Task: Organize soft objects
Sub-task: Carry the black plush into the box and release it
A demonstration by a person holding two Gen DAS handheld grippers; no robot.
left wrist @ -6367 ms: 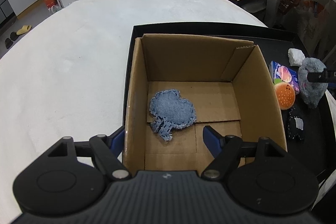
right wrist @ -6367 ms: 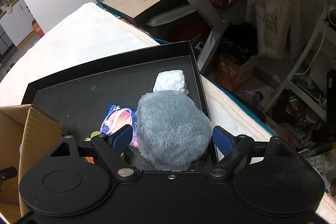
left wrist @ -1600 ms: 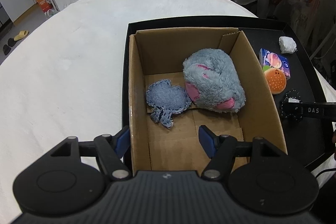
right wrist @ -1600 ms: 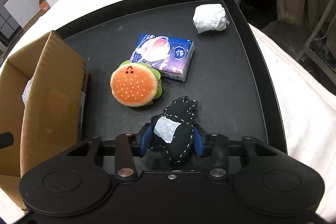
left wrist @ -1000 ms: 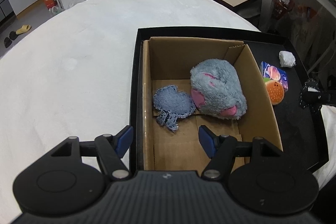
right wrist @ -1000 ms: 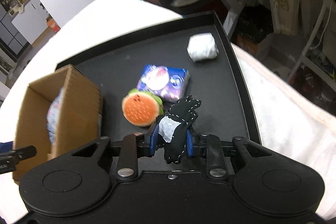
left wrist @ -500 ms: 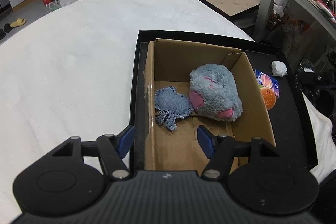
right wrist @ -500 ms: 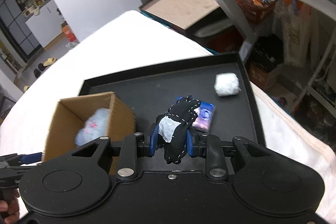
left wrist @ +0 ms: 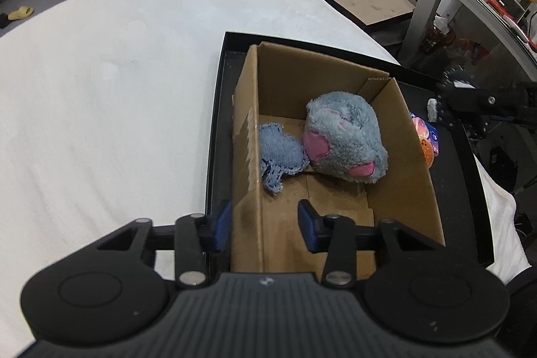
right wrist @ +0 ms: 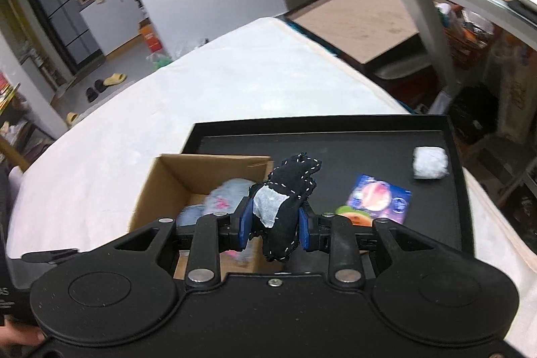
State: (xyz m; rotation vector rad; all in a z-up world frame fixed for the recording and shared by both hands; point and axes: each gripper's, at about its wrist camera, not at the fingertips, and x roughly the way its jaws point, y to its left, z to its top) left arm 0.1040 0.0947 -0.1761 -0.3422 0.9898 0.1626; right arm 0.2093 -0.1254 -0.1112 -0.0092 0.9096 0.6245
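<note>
Black stitched felt toy (right wrist: pixel 285 210) sat pinched in the right gripper (right wrist: pixel 273 223); the left gripper (left wrist: pixel 265 225) straddled the cardboard box (left wrist: pixel 248 130) wall, spread, near the fluffy grey plush (left wrist: pixel 345 140).

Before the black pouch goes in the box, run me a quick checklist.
1. Right gripper shut on black pouch: ok.
2. Pouch clear of the tray: ok.
3. Pouch directly over the box: cannot tell.
4. Free floor in box beside gray plush and denim piece: ok.
5. Left gripper open, straddling the box's near wall: ok.
</note>
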